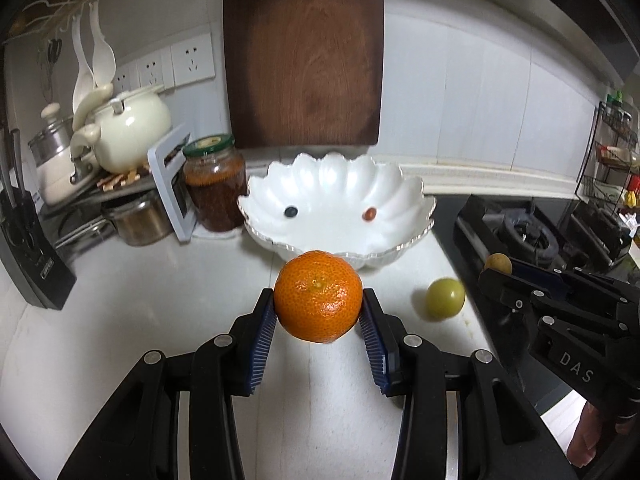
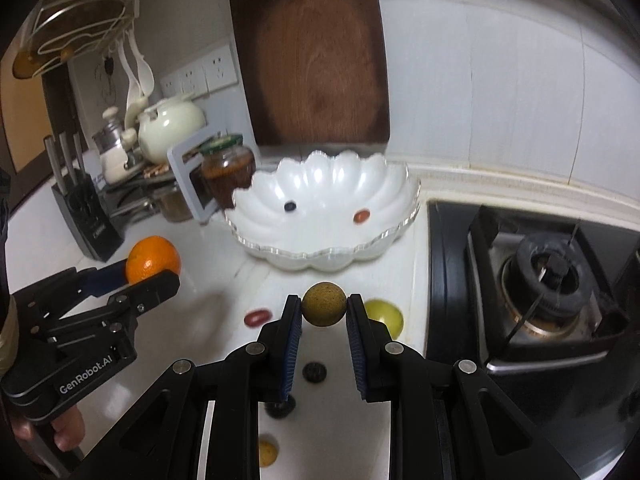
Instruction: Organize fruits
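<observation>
The left tongs (image 1: 319, 306) squeeze an orange (image 1: 318, 296), the right tongs (image 2: 324, 308) pinch a small brown fruit (image 2: 324, 304); lower both gently into the bowl (image 1: 336, 184) ahead.

Both claws were matte black linkages with silver round pivot screws and blue ribbed pads (image 1: 264, 332). The left claw (image 2: 154, 270) bore white "GenRobot.AI" lettering behind its fingers; the right claw (image 1: 498, 270) bore "DAS". A beige cuff (image 2: 8, 340) showed behind the left claw.

White counter (image 2: 208, 300) — scalloped bowl (image 2: 320, 248), green fruit (image 2: 386, 314), jar (image 1: 216, 184) etc.
</observation>
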{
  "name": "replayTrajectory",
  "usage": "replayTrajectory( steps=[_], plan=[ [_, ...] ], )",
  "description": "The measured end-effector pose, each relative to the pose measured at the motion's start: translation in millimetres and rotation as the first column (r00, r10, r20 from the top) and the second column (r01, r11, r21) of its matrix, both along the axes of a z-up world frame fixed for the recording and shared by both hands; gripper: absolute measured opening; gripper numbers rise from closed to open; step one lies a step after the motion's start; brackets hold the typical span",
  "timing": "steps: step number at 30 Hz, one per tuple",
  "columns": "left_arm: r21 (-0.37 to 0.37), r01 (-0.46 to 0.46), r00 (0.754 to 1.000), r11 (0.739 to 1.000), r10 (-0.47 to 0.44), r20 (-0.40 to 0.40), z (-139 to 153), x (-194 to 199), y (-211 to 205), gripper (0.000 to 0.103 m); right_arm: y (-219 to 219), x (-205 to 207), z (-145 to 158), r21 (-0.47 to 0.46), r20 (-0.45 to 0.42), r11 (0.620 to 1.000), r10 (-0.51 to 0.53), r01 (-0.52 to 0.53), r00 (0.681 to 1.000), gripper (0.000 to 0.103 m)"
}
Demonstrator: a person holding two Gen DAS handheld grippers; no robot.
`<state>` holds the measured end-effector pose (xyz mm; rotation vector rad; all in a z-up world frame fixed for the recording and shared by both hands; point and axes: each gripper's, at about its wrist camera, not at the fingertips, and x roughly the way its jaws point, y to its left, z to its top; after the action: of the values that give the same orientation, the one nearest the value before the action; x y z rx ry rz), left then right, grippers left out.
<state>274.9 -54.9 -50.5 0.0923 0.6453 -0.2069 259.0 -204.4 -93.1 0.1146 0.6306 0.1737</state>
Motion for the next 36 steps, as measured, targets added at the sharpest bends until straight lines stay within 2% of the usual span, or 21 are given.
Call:
replayTrajectory(
  steps=[6, 15, 23, 36],
  plan=[
    [-0.006, -0.002, 0.999, 1.0, 0.002, 0.048, 15.0, 5.1, -1.9, 0.042, -0.7, 3.6, 15.9, -0.007, 0.055, 1.0, -0.007, 0.008, 0.998, 0.024],
    [-0.002, 0.011, 0.995, 1.0, -0.01, 0.097, 32.2, 19.5, -8.2, 0.042, -3.0, 22.8, 32.5, 0.018, 0.077, 1.0, -0.008, 0.006, 0.997, 0.024],
    [0.008, 0.004, 0.994, 1.0, -0.005, 0.108, 39.5, 41.7, -10.0, 0.041, -6.6, 41.9, 45.8, 0.018, 0.116, 1.0, -0.019, 0.017, 0.993, 0.024],
    [0.033, -0.017, 0.995, 0.999, 0.014, 0.101, 56.7, 84.0, -6.5, 0.041, -7.3, 93.6, 50.5, 0.001, 0.086, 1.0, -0.018, 0.018, 0.996, 0.024]
  ],
)
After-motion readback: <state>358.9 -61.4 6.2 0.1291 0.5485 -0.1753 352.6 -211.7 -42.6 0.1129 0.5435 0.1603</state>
